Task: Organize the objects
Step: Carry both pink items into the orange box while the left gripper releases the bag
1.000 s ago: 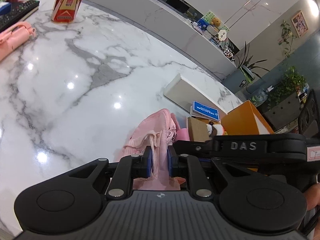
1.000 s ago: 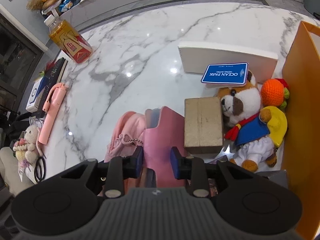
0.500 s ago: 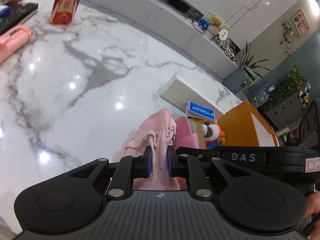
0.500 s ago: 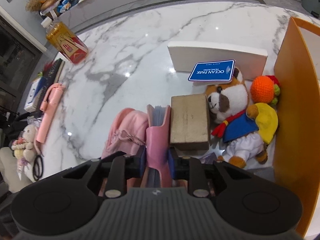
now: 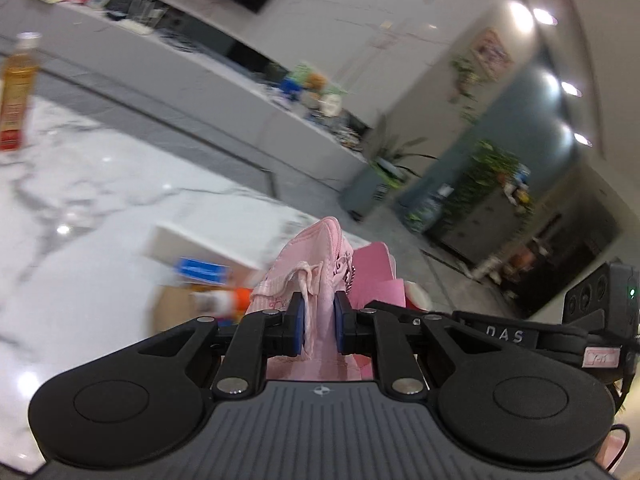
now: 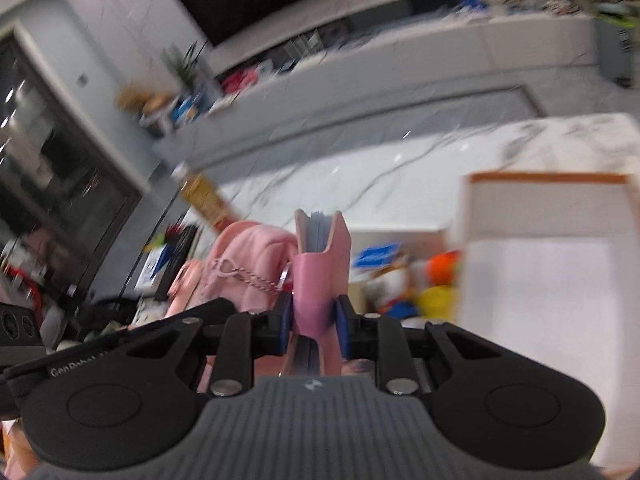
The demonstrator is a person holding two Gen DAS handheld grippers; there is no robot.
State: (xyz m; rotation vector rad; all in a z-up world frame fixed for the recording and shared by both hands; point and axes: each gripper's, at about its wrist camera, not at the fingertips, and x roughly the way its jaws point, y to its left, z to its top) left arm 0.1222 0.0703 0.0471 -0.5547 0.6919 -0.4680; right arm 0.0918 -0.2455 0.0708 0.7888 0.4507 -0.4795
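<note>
My left gripper [image 5: 319,322] is shut on a soft pink pouch [image 5: 310,258] with a drawstring and bead chain, held up off the marble table [image 5: 100,200]. My right gripper [image 6: 311,316] is shut on a pink notebook [image 6: 320,264] with blue-grey pages, held upright. The pouch also shows in the right wrist view [image 6: 248,264], just left of the notebook. The notebook shows in the left wrist view [image 5: 374,272], right of the pouch. Both frames are blurred.
An orange-edged box [image 6: 548,248] stands at right. Beside it lie plush toys [image 6: 436,280], a blue card [image 6: 376,256] and a white box [image 5: 200,244]. A tea bottle [image 5: 16,88] stands far left. Clutter lies at the table's left end [image 6: 168,256].
Both grippers have lifted and tilted up, carrying the pouch and the notebook off the table. The right gripper closed on the notebook a second ago. The views now show the room.
</note>
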